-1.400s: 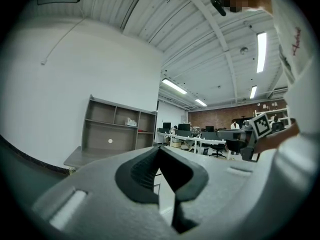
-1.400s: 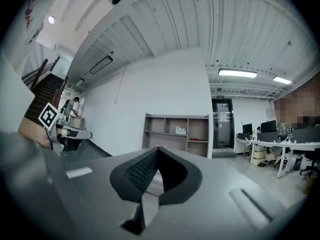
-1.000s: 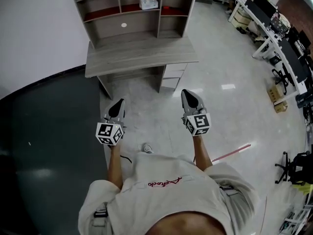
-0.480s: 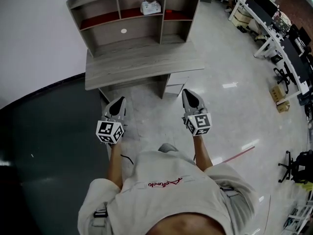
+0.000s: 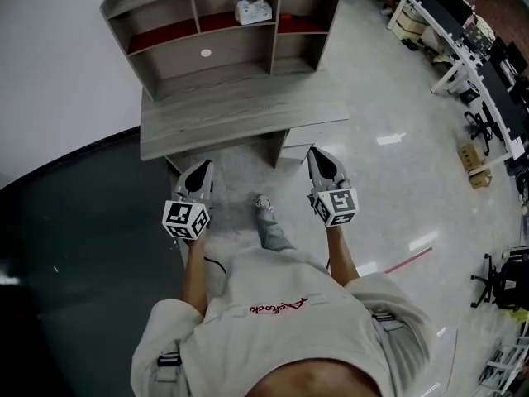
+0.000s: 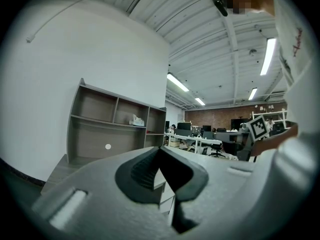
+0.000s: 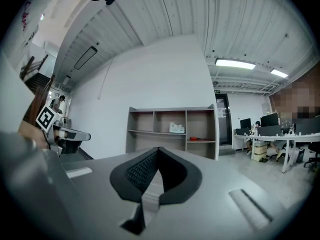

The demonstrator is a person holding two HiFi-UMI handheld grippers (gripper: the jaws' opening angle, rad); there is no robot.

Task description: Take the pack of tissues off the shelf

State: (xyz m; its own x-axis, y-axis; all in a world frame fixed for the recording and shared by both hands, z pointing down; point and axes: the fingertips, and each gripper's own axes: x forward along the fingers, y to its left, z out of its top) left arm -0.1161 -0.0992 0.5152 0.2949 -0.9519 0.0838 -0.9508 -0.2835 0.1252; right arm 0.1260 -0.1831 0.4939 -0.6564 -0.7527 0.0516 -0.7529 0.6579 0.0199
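Observation:
The pack of tissues [image 5: 253,10] is white and lies in the middle upper compartment of the grey wooden shelf unit [image 5: 152,13]. It also shows far off in the left gripper view, tissues [image 6: 136,120], and in the right gripper view, tissues [image 7: 176,128]. My left gripper [image 5: 200,170] is held level in front of the desk, well short of the shelf, jaws shut with nothing in them. At the same distance from the shelf my right gripper [image 5: 321,157] is shut and empty too. Both point toward the shelf: left gripper [image 6: 159,149], right gripper [image 7: 159,149].
A grey desk top [image 5: 240,106] juts out below the shelves, with drawers [image 5: 295,143] under it. A small red item [image 5: 285,16] lies in the right compartment. A dark floor mat [image 5: 83,222] lies left; office desks with monitors [image 5: 463,40] and a cardboard box [image 5: 474,157] stand right.
The person has stepped toward the desk: the shelf unit looms larger and nearer, a foot has come forward between the grippers, and both shut grippers have advanced with the body.

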